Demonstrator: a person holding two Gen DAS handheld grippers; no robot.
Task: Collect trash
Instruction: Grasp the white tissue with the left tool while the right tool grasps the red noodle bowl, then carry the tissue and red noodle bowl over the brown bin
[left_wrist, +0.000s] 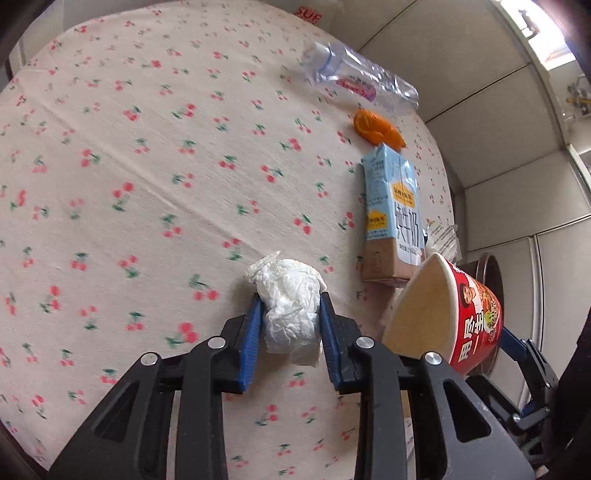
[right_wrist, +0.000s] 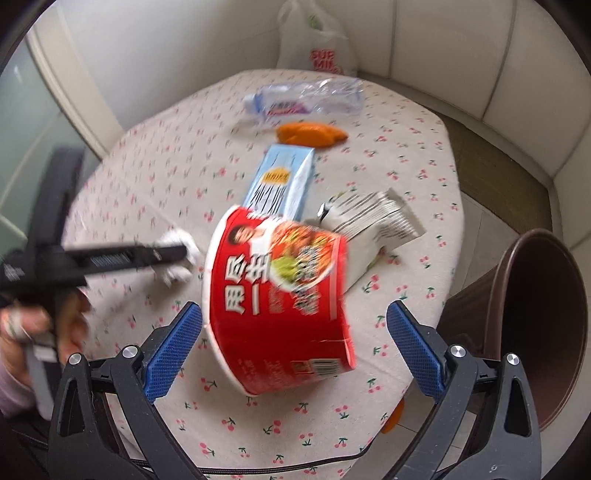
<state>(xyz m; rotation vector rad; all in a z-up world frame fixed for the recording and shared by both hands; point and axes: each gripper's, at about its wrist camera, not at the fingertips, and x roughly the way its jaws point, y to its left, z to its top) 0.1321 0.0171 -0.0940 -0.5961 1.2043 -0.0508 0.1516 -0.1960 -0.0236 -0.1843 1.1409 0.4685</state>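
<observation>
Reading 纯牛奶 on milk carton (left_wrist: 392, 214), SUP on bag (right_wrist: 325, 61)

Crumpled paper tissue (left_wrist: 291, 302), cloth tablecloth (left_wrist: 147, 184)

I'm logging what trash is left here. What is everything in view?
Crumpled tissue: 1, white, between the left gripper's pads.
Noodle cup: 1, red, between the right gripper's fingers.
Milk carton: 1, light blue, lying on table.
Orange peel: 1, orange, beyond carton.
Plastic bottle: 1, clear, far side.
Foil packet: 1, silver, beside carton.
Trash bin: 1, brown, off the table edge.
Plastic bag: 1, white, behind table.
Tablecloth: 1, cherry print.
Left gripper; right gripper.
</observation>
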